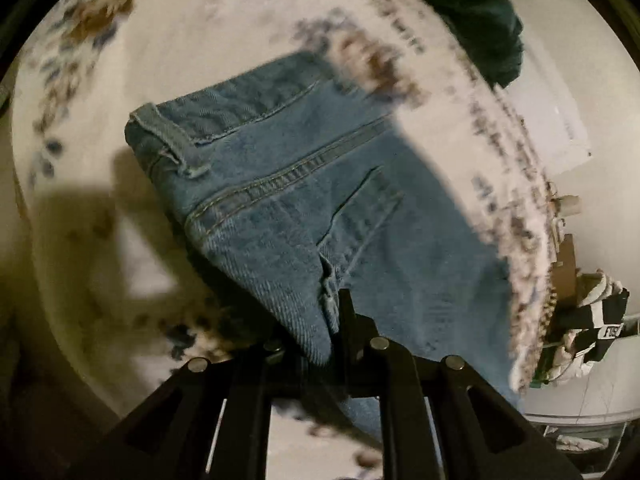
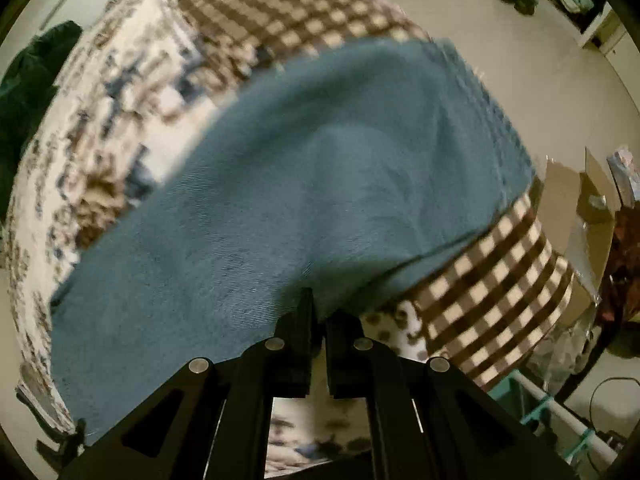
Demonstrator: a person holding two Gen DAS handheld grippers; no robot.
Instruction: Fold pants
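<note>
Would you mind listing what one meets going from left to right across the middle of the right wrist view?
Dark green garment → floral bedspread → blue jeans → brown checked blanket → cardboard box.

partial white letters "fu" on a black-and-white checkered item [image 1: 600, 320] at the right edge, rest unreadable

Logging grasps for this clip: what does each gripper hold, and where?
Both grip the blue denim pants: left gripper at the crotch seam, right gripper on a plain fabric edge.
</note>
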